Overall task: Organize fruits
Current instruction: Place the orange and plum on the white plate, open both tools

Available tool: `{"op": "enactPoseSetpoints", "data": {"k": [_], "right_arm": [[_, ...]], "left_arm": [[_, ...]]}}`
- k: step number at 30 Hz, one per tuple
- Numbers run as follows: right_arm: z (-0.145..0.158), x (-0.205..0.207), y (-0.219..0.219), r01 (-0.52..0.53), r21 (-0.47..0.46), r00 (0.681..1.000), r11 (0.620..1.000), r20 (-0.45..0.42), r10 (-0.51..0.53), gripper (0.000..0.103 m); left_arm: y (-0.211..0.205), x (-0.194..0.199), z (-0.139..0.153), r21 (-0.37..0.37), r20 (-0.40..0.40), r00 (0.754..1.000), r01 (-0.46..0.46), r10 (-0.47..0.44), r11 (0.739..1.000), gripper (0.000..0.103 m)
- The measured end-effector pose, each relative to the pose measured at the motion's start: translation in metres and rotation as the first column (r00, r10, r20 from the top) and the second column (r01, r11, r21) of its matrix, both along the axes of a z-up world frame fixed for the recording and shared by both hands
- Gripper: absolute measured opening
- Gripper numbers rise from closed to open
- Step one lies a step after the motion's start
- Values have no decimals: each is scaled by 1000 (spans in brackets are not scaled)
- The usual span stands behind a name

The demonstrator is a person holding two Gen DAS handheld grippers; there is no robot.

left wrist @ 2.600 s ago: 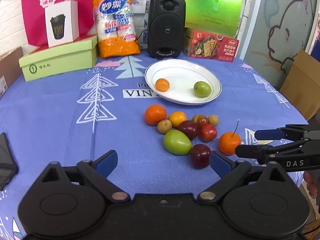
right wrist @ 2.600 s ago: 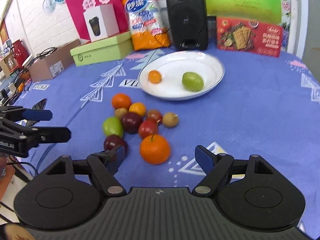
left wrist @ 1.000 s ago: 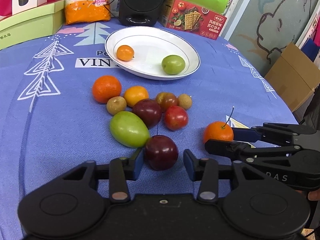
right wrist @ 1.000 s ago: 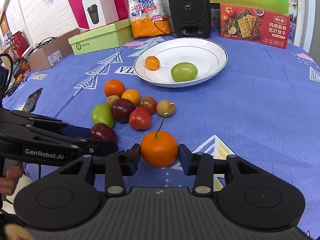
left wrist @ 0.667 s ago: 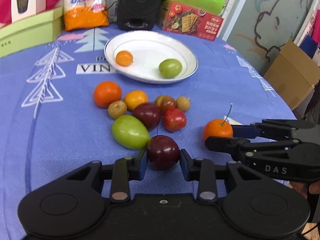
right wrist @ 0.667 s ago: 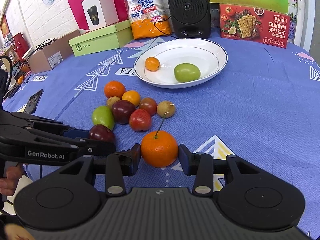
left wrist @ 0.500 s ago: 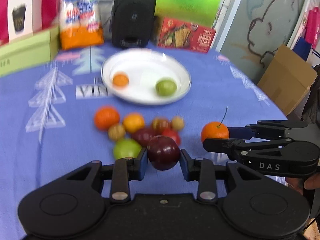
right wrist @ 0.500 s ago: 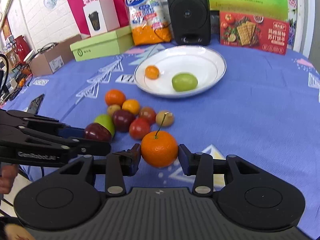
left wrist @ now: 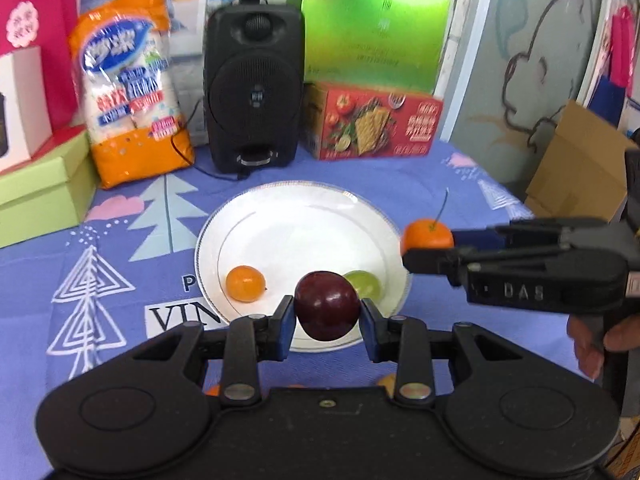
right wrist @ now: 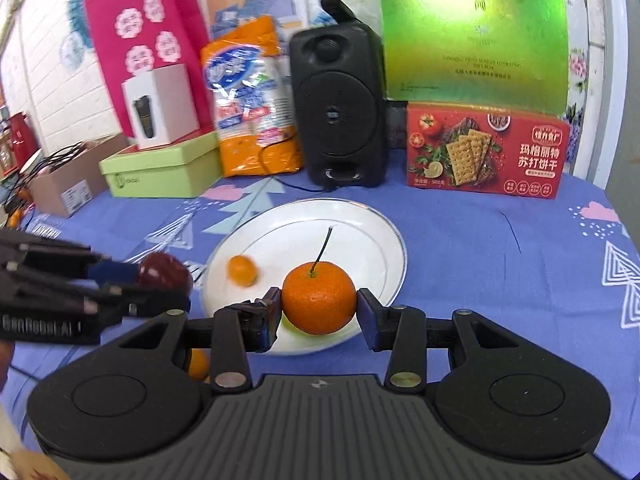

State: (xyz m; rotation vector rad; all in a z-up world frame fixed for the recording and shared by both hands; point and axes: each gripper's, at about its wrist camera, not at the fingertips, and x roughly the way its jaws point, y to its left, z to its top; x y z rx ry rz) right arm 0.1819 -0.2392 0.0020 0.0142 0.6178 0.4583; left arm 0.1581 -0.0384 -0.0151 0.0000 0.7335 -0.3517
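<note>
My left gripper [left wrist: 327, 316] is shut on a dark red plum [left wrist: 327, 305] and holds it in the air over the near rim of the white plate [left wrist: 304, 216]. My right gripper [right wrist: 319, 311] is shut on an orange tangerine with a stem [right wrist: 319, 304], held above the plate [right wrist: 360, 232] at its near right side. The plate holds a small orange fruit [left wrist: 245, 283] and a green fruit [left wrist: 365, 283], partly hidden behind the plum. The right gripper with the tangerine [left wrist: 427, 236] shows in the left wrist view, and the left gripper with the plum [right wrist: 164, 274] shows in the right wrist view.
A black speaker [left wrist: 254, 92], an orange bag of cups [left wrist: 128, 84], a red cracker box [left wrist: 376, 120], a green box [left wrist: 372, 28] and a light green shoebox [right wrist: 160, 168] stand behind the plate. Other fruits on the blue cloth are mostly hidden under the grippers.
Both grippers closed on their fruits, lifted them off the cloth and moved forward to the plate. The pile of fruits has dropped out of view below.
</note>
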Motion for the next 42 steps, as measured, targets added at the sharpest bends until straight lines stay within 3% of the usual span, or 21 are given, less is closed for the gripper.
{"op": "enactPoseSetpoints", "data": {"k": [8,17,30,32,34,35,38,40,42], "right_arm": [[-24,42,10,13,-39,998,999,-54,-15,70],[-36,63,17,5,-72,997,997,-73,-11,70],[-43,72,19,14,-71,995,997,-100,-21,70],[-43,73,19,14,-74,995,997,-99,-21,71],[-42,72,20,11,-80,995,997,-97,-19,71],[-42,72,20,11,-83,995,996,-94,-18,72],[-39,69,18,9,-84,996,996,-82,-16,81],[-34,63,16,9,-78,998,997,-61,-14,103],[-28,54,13,17,-75,999,997,-27,-19,103]], "left_arm": [[3,38,-28,19,-72,997,3,-2,1000,74],[2,54,-46,29,-113,994,15,-11,999,74],[0,57,-51,40,-110,994,25,-21,999,76],[-1,56,-51,44,-106,994,28,-23,999,83],[-1,53,-48,42,-97,995,28,-24,999,99],[-1,51,-46,42,-90,996,29,-25,999,102],[1,43,-37,49,-62,998,26,-23,998,103],[2,35,-30,57,-39,999,13,-11,998,103],[4,24,-22,66,-7,1000,-14,14,998,103]]}}
